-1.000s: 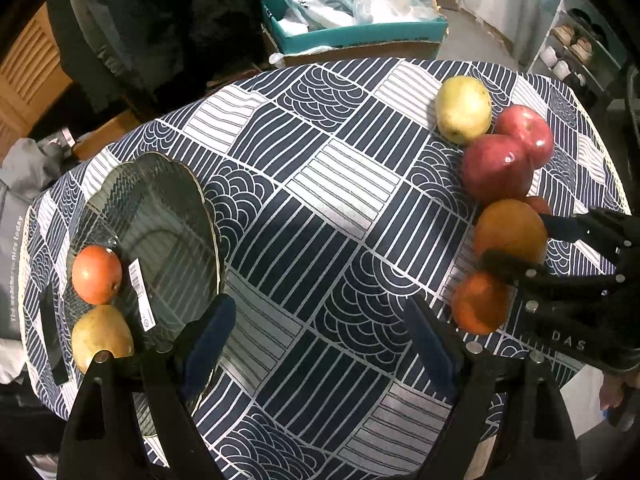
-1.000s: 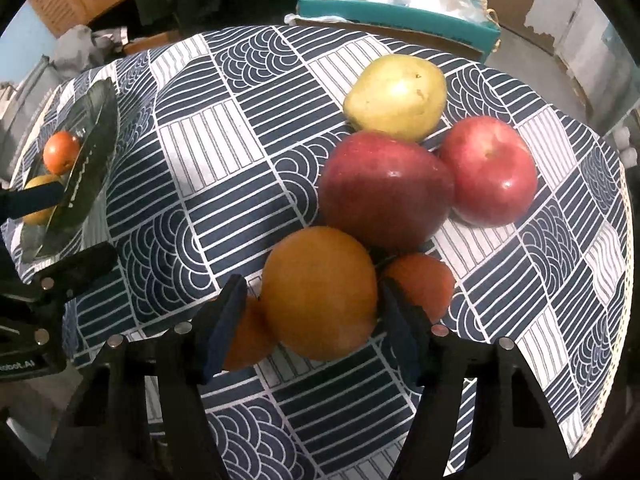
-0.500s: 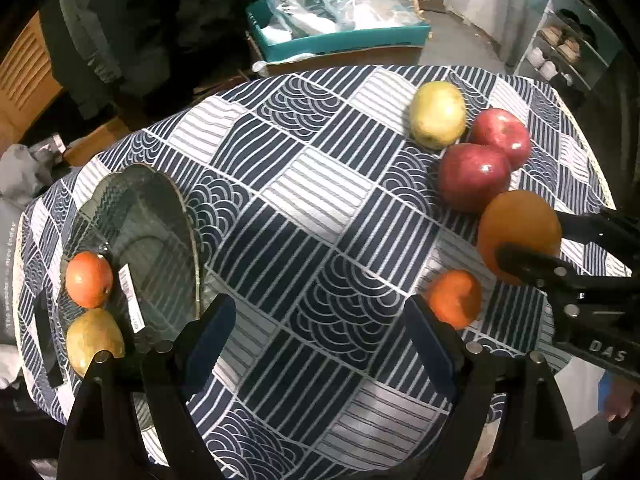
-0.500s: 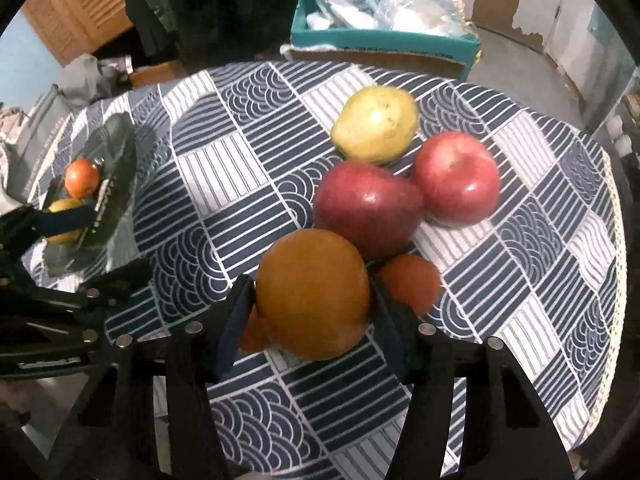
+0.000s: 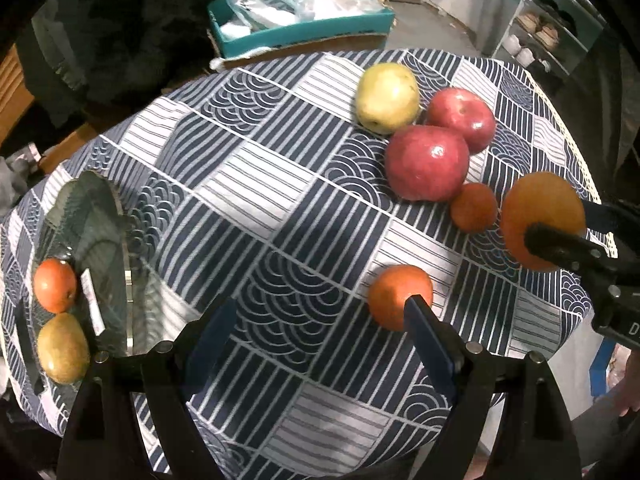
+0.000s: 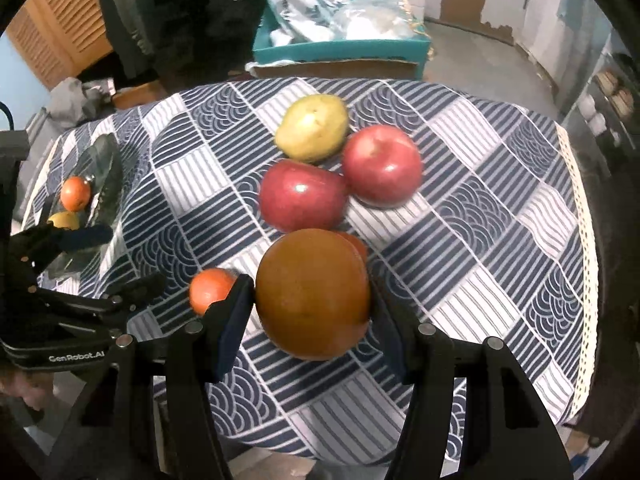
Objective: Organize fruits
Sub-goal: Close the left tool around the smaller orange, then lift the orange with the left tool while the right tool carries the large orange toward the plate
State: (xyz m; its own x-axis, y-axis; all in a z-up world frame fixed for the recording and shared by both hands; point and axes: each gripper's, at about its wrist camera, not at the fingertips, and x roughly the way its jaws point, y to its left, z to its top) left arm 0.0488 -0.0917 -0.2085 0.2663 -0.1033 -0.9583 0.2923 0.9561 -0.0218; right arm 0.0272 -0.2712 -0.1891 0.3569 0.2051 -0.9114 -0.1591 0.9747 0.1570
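My right gripper [image 6: 312,312] is shut on a large orange [image 6: 312,292] and holds it above the patterned tablecloth [image 6: 460,208]. Beneath it lie a small orange [image 6: 210,290], a second small orange [image 6: 358,244] mostly hidden behind the held one, two red apples [image 6: 300,196] [image 6: 382,166] and a yellow pear [image 6: 312,128]. My left gripper [image 5: 320,332] hangs open over the cloth with nothing between its fingers; a small orange [image 5: 400,296] lies just beyond its right finger. At the far left a glass plate [image 5: 96,224] holds a small orange [image 5: 54,284] and a pear [image 5: 64,354].
A teal box [image 5: 304,32] full of plastic bags stands beyond the table's far edge. Dark clothing hangs at the back left, and a shelf [image 5: 552,28] with shoes stands at the right. The round table's edge runs close to the fruit on the right.
My right gripper has lifted the large orange off the cloth, away from the other fruit. My left gripper has drifted right, so a small orange now lies by its right finger.
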